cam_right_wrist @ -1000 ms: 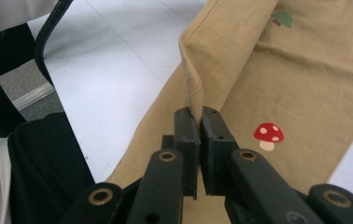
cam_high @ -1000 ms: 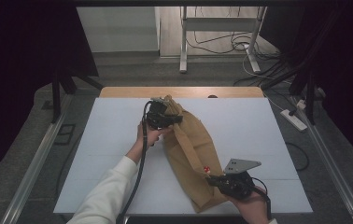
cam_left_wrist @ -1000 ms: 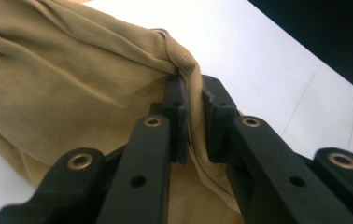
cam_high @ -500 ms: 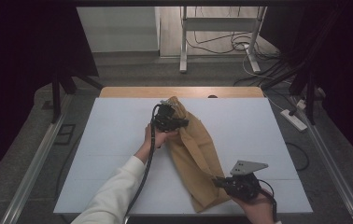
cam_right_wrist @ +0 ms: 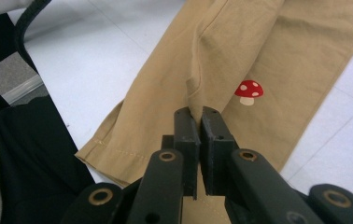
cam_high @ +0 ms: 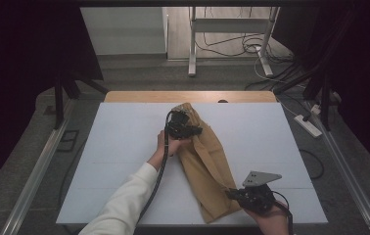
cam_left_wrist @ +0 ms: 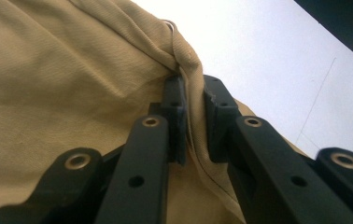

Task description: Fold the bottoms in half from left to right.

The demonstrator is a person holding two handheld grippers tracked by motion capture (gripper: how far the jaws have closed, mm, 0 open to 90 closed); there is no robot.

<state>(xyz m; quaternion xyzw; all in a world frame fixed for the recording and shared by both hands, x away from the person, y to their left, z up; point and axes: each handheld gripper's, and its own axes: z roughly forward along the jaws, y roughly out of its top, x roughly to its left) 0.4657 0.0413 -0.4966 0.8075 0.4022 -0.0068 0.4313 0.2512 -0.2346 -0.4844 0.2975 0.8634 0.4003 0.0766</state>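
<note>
High view: one pair of tan trousers (cam_high: 205, 161) lies on the white table (cam_high: 114, 147), running diagonally from the far middle down to the near edge. Left gripper (cam_high: 189, 131) sits on the upper end of the garment, right gripper (cam_high: 237, 195) at the lower end near the table's front edge, grey three-cornered plate (cam_high: 261, 177) on top. Two grippers, two hands, one white sleeve (cam_high: 124, 205) on the left arm. Beyond the table: a white stand (cam_high: 232, 34), loose floor cables (cam_high: 244, 46), a power strip (cam_high: 310, 126) on the right. Nothing blocks either gripper.

Left gripper view: jaws nearly together, clamping a bunched fold of the tan fabric (cam_left_wrist: 72, 84) between the pads; they have just eased open slightly, cloth still pinched. White table surface (cam_left_wrist: 268, 65) behind.

Right gripper view: jaws clenched on a raised crease of the trouser leg (cam_right_wrist: 258, 51). One red mushroom print (cam_right_wrist: 249, 92) just beside the pinch. Stitched hem (cam_right_wrist: 114, 151) lies flat on the table.
</note>
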